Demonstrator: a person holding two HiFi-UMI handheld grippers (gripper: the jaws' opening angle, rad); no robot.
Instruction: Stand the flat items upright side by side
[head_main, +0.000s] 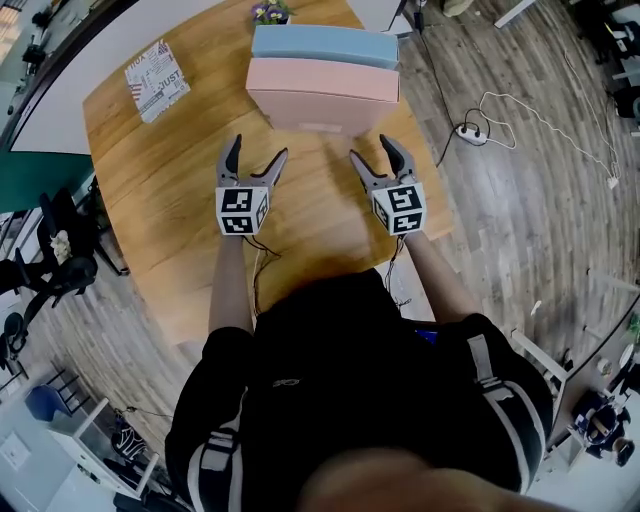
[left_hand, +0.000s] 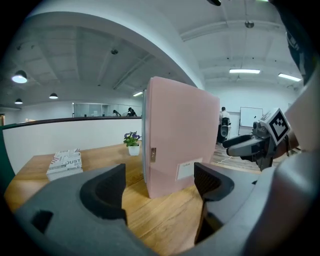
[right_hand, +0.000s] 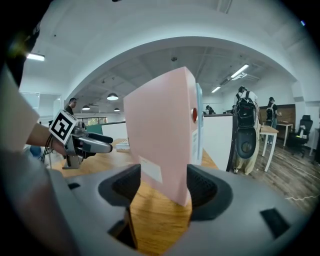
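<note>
So the pink file box and blue file box are both upright on the wooden table, right up against each other, blue one behind. The left gripper and right gripper hover just short of the pink one, jaws wide apart, gripping nothing. A potted plant and a book sit further back.

Bare table before upright pink folder; book well off left
</note>
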